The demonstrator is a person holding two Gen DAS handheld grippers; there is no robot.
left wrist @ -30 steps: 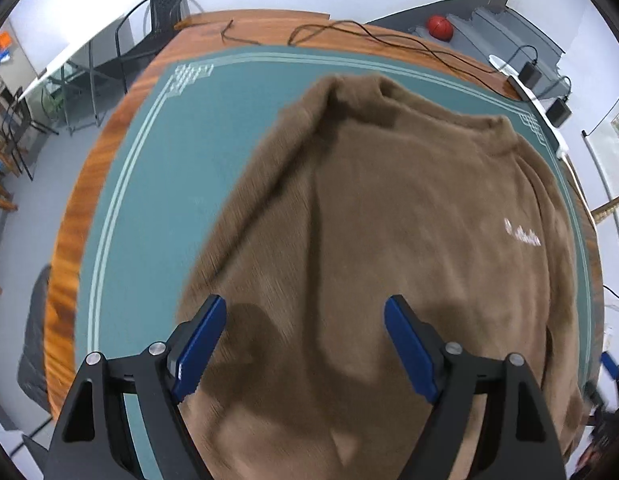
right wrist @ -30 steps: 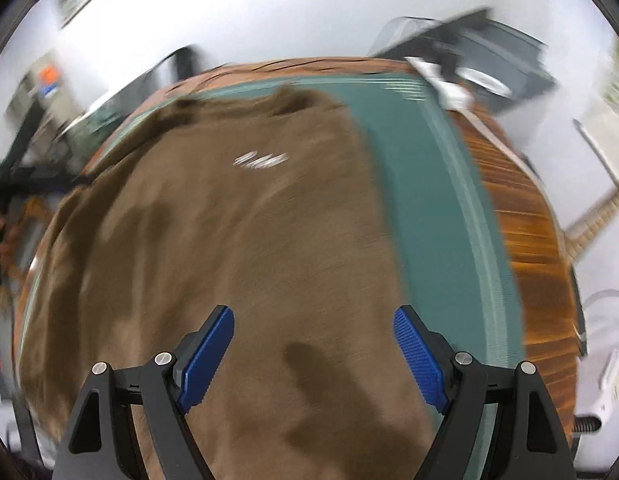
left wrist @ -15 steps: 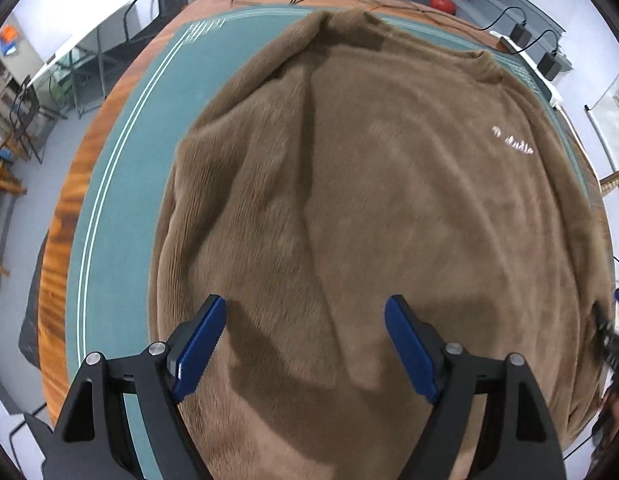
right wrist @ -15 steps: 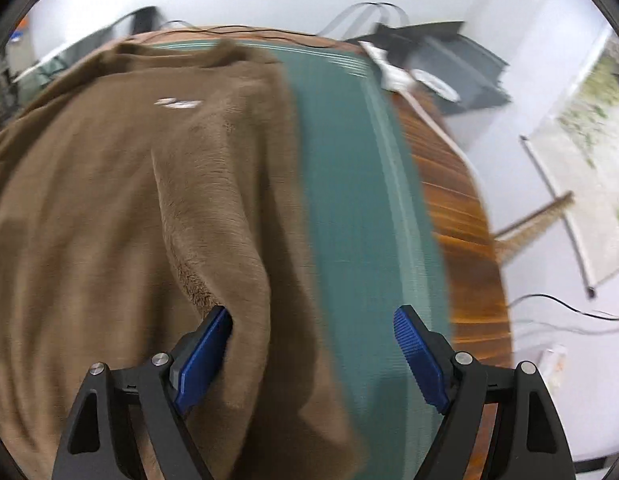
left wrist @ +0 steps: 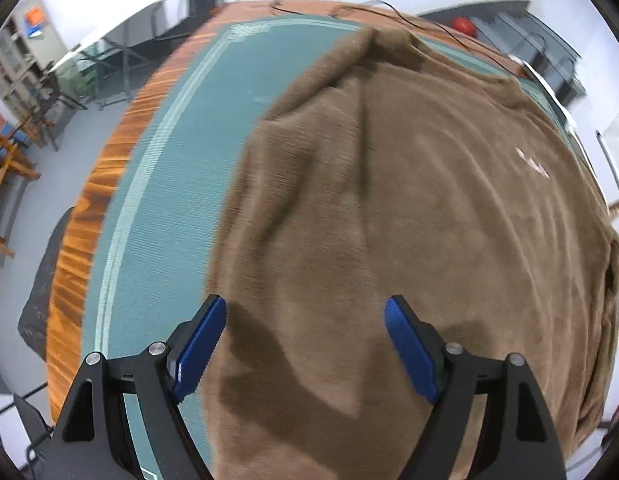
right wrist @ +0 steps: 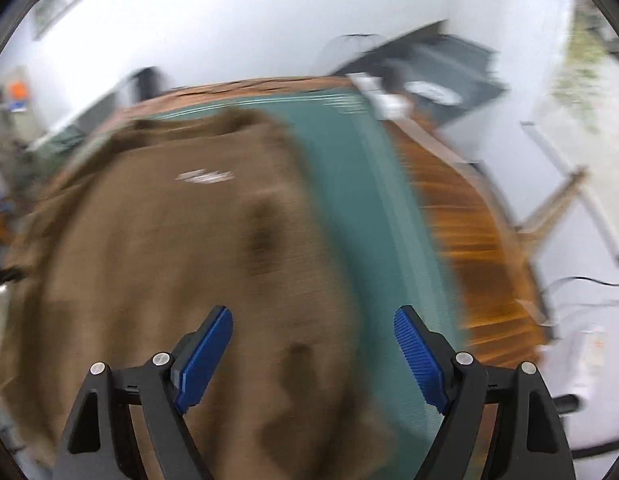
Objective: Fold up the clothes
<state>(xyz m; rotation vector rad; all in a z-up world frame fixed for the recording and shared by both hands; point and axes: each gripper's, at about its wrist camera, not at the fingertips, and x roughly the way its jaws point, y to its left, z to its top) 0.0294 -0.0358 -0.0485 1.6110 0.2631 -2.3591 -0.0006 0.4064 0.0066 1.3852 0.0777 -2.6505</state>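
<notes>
Both jaws stand wide and empty: the left gripper (left wrist: 305, 320) and right gripper (right wrist: 313, 330) hover above the fuzzy brown sweater (left wrist: 409, 208), apparently between grasps. Next, each should pinch an edge to fold. The sweater lies spread, slightly rumpled, on the green mat (left wrist: 169, 184) covering the wooden table (left wrist: 97, 200).

The left gripper (left wrist: 305, 334) and right gripper (right wrist: 313, 344) look alike: black angular frames with triangular cutouts, silver round screws, and ribbed blue pads (left wrist: 199, 350) on the fingers.
</notes>
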